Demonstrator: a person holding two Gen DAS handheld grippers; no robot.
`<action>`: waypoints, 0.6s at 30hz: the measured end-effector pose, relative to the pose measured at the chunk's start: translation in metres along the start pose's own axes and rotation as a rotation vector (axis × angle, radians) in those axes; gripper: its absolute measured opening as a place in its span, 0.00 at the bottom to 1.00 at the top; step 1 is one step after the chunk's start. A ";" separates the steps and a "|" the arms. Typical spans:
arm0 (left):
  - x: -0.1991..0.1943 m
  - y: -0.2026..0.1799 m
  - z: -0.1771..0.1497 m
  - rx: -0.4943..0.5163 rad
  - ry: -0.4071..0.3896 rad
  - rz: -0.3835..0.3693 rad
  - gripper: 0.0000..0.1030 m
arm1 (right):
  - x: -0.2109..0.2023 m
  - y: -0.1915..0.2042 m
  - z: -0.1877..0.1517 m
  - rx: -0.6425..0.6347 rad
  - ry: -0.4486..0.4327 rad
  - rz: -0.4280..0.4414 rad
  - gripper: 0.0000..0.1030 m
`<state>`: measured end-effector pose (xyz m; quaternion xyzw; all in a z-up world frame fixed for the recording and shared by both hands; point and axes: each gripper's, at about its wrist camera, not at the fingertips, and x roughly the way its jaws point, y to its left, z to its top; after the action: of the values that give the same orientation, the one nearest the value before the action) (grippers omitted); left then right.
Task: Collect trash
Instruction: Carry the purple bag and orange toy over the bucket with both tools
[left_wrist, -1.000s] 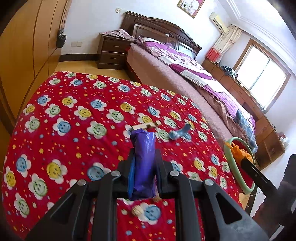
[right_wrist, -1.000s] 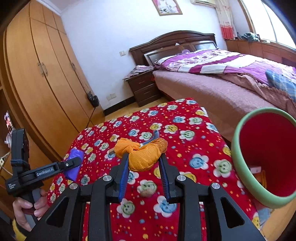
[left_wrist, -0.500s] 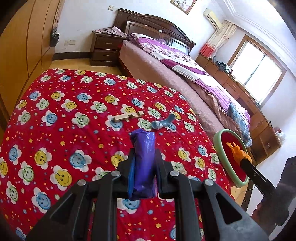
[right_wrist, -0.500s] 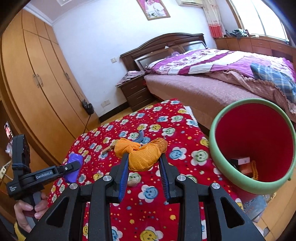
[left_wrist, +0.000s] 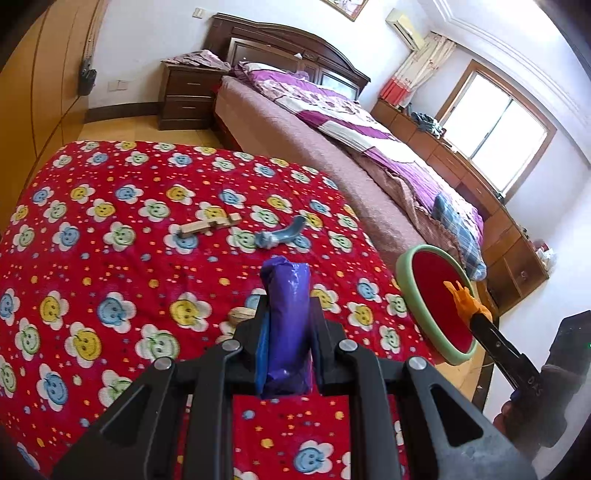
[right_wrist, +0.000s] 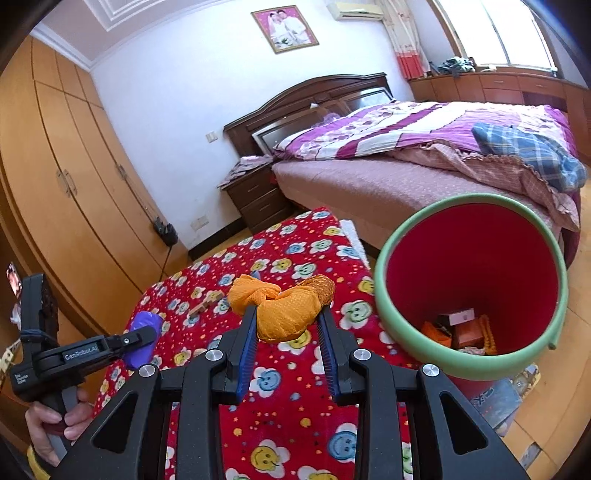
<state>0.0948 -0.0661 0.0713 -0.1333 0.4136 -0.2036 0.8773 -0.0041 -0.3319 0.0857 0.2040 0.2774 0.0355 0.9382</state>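
My left gripper (left_wrist: 287, 302) is shut on a crumpled purple wad (left_wrist: 287, 314), held above the red flowered cloth (left_wrist: 110, 221). My right gripper (right_wrist: 288, 314) is shut on an orange mesh wad (right_wrist: 286, 310), just left of the red bin with a green rim (right_wrist: 399, 325). That bin (left_wrist: 417, 306) stands off the table's right edge in the left wrist view, where the right gripper (left_wrist: 469, 308) reaches over it. On the cloth lie a wooden piece (left_wrist: 208, 225), a grey-blue scrap (left_wrist: 280, 234) and a small tan ball (left_wrist: 242, 315). The left gripper (right_wrist: 142, 338) shows at the left of the right wrist view.
The bin holds several boxes and orange scraps (right_wrist: 458, 326). A bed (right_wrist: 424, 162) with purple bedding lies beyond the table, with a dark nightstand (left_wrist: 184, 99) and wooden wardrobes (right_wrist: 55, 184) along the left wall. A hand (right_wrist: 51, 424) grips the left handle.
Both grippers have travelled toward the bin with their wads still held. The bin has grown larger in both views, and its contents now show in the right wrist view.
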 end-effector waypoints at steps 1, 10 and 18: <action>0.001 -0.003 0.000 0.005 0.003 -0.003 0.18 | -0.002 -0.003 0.000 0.004 -0.003 -0.003 0.31; 0.014 -0.029 0.000 0.041 0.029 -0.037 0.18 | -0.015 -0.023 0.002 0.032 -0.025 -0.025 0.31; 0.028 -0.054 -0.001 0.091 0.052 -0.060 0.18 | -0.020 -0.039 0.003 0.062 -0.039 -0.048 0.31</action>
<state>0.0968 -0.1268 0.0736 -0.1000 0.4223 -0.2517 0.8650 -0.0215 -0.3724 0.0827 0.2272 0.2650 0.0005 0.9371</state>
